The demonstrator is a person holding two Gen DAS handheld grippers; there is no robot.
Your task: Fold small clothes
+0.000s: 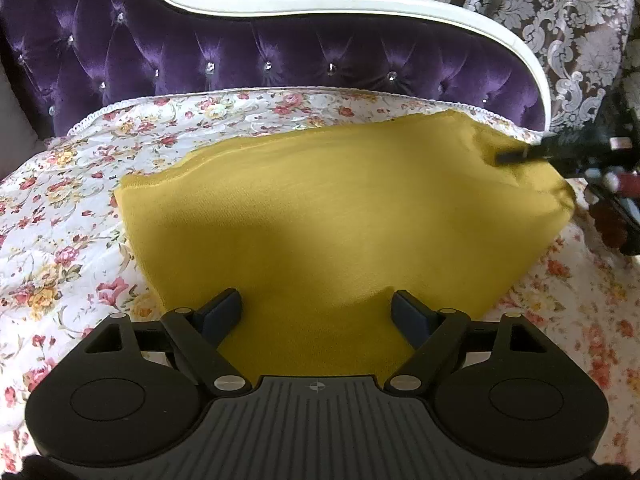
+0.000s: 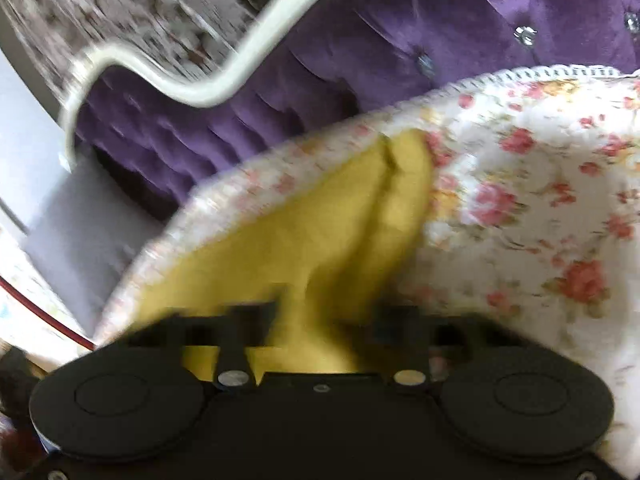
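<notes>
Left hand-held gripper (image 1: 316, 308) spread wide over yellow cloth (image 1: 320, 216), right hand-held gripper (image 2: 320, 320) blurred, grip unclear

A white quilted bedspread (image 1: 60, 216) printed with pink and yellow roses covers the work surface; a narrow white lace trim (image 1: 92, 118) runs along its far edge. Behind it stands a purple button-tufted velvet headboard (image 1: 240, 56) set with small crystal studs (image 1: 210, 66). A curved white glossy frame (image 1: 360, 10) borders the top of the headboard. Above the frame hangs dark brown wallpaper with a silver damask leaf pattern (image 1: 560, 8). In the right wrist view, a plain pale grey surface (image 2: 68, 216) appears blurred, left of the headboard.
</notes>
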